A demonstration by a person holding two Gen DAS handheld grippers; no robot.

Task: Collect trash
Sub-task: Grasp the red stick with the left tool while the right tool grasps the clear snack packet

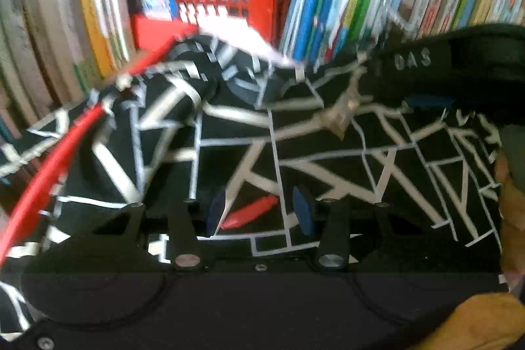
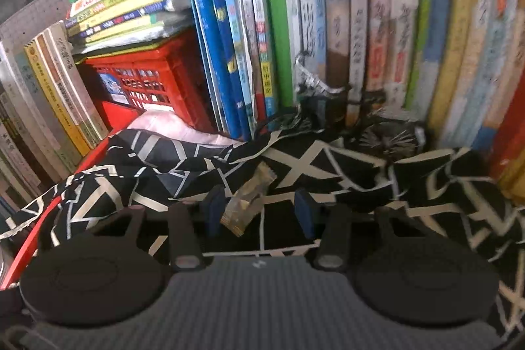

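Note:
A black cloth with white lines (image 1: 328,173) covers the surface in front of a bookshelf. On it lies a small red wrapper (image 1: 249,212), which sits between the blue pads of my left gripper (image 1: 259,212). The wrapper is close to the left pad and clear of the right one, so the jaws are open. A crumpled tan wrapper (image 1: 338,117) lies farther back. In the right wrist view this tan wrapper (image 2: 249,199) lies between the pads of my right gripper (image 2: 259,212), beside the left pad (image 2: 215,212). The jaws are open around it.
Upright books (image 2: 361,22) line the back. A red crate (image 2: 147,81) stands at the left under stacked books, with pink fabric (image 2: 164,123) before it. A red tube (image 1: 49,173) curves at the left. A black spiky object (image 2: 387,136) lies by the books. A yellow sleeve (image 1: 512,218) is at the right.

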